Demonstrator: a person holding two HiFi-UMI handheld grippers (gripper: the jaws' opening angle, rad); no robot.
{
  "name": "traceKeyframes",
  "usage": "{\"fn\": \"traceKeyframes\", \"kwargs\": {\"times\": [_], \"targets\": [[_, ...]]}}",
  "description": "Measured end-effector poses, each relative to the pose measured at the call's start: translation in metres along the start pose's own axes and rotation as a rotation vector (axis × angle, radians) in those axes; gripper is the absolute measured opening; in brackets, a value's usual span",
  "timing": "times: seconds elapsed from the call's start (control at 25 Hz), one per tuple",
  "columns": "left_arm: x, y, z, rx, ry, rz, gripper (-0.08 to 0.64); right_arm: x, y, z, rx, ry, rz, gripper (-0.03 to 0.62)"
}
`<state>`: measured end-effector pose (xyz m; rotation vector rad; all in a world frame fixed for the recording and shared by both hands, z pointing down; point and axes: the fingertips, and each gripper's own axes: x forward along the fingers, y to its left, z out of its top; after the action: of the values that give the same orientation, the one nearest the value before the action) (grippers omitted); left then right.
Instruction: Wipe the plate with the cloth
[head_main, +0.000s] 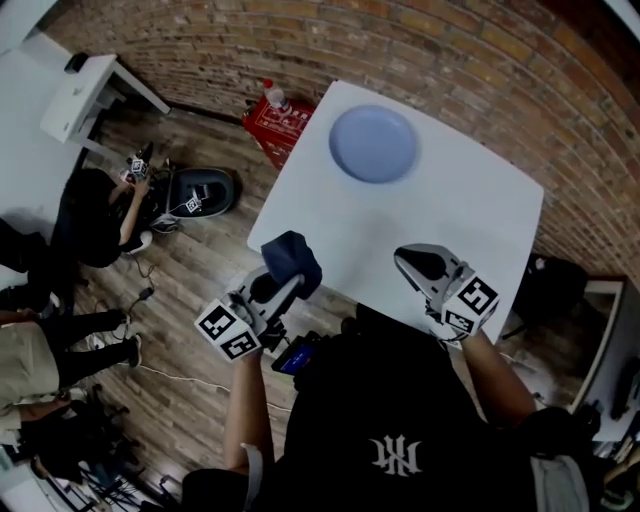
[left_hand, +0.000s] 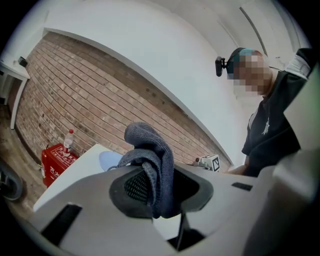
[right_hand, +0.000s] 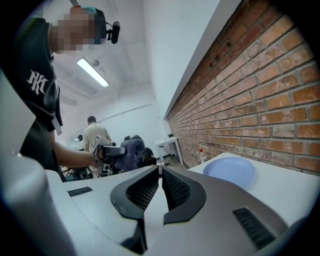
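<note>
Cloth (left_hand: 150, 150), a dark blue knit, is judged soft, light and limp; it sits bunched and clamped at its gathered middle in the left tool (head_main: 272, 288), at the near corner of the white counter (head_main: 470, 210). The pale blue plate (head_main: 373, 143) lies on the counter's far part, well apart from both tools. It appears rigid, smooth and likely slippery, best steadied at the rim, and the right tool (right_hand: 161, 175) is clenched on nothing. Neither item bears legible writing, the red box (head_main: 275, 125) on the floor carries white characters too small to read, and the person's black shirt shows a white emblem (head_main: 395, 455).

Bare table (head_main: 470, 210) around the plate (head_main: 373, 143)
</note>
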<state>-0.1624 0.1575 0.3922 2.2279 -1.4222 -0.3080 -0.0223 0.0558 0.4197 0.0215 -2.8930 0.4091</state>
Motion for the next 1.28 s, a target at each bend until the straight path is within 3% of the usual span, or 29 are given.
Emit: {"fn": "traceKeyframes", "kwargs": {"times": [0.2,0.4,0.76,1.0,1.28], "targets": [[0.028,0.014,0.031,0.017,0.043,0.008,0.084,-0.007,-0.035,0.0,0.042,-0.012,-0.007,0.044],[0.073,0.031,0.046,-0.02,0.052,-0.007,0.084,-0.013,-0.097,0.013,0.071,-0.065,-0.049,0.044],[0.139,0.085,0.064,0.044,0.219,-0.056,0.084,-0.016,-0.177,0.037,0.145,-0.155,-0.187,0.044],[0.189,0.127,0.071,0.044,0.298,-0.162,0.084,0.002,-0.218,0.037,0.168,-0.119,-0.312,0.046],[0.239,0.154,0.062,0.039,0.394,-0.237,0.085,0.032,-0.249,0.015,0.234,-0.074,-0.364,0.046]]}}
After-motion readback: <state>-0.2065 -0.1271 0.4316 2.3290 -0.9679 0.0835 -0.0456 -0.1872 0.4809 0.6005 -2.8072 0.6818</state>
